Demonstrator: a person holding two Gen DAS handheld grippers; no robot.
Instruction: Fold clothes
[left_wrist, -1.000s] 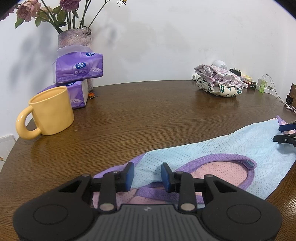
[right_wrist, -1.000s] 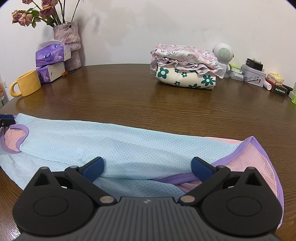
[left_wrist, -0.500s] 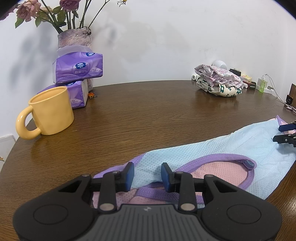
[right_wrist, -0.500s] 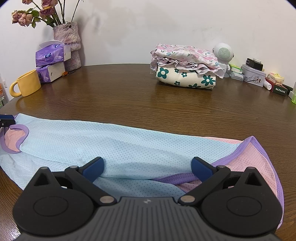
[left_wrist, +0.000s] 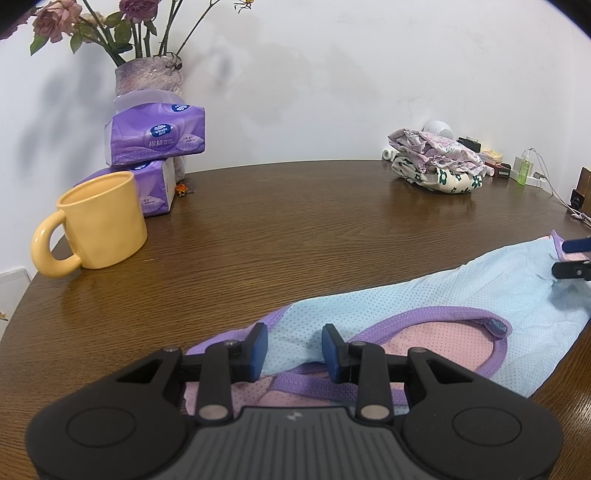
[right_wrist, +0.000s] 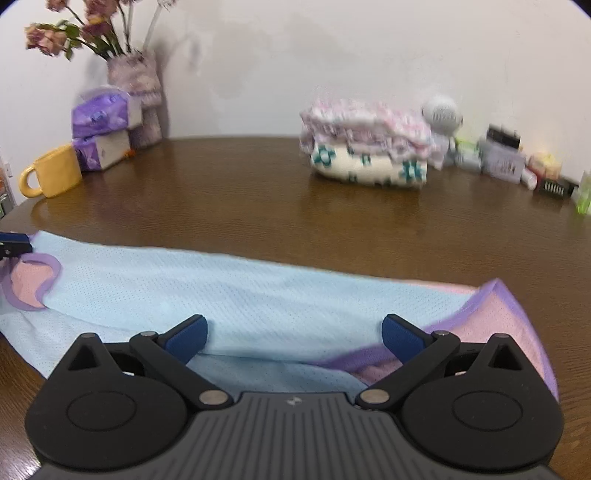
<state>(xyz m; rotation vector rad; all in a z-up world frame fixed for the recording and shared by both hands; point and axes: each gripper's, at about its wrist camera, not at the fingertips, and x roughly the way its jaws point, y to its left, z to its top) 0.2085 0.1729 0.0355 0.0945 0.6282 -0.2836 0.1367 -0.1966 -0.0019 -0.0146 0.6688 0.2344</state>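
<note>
A light blue mesh garment (left_wrist: 424, 306) with purple trim and a pink inside lies stretched out flat on the brown wooden table (left_wrist: 295, 221). My left gripper (left_wrist: 294, 349) hovers at its purple-edged end, jaws partly apart, with blue cloth lying between the pads and no visible pinch. In the right wrist view the same garment (right_wrist: 240, 295) runs left to right. My right gripper (right_wrist: 293, 334) stands wide open over its other end, near the pink and purple hem. Each gripper's tips show at the edge of the other view, right gripper (left_wrist: 572, 258) and left gripper (right_wrist: 14, 243).
A yellow mug (left_wrist: 99, 221), two purple tissue packs (left_wrist: 155, 136) and a vase of flowers (left_wrist: 147, 77) stand at the back left. A stack of folded floral clothes (right_wrist: 369, 147) sits at the back, with a white speaker (right_wrist: 441, 112) and small boxes to its right.
The right wrist picture has gone blurred, with the scene shifted only slightly. The left gripper and the garment look the same as before.
</note>
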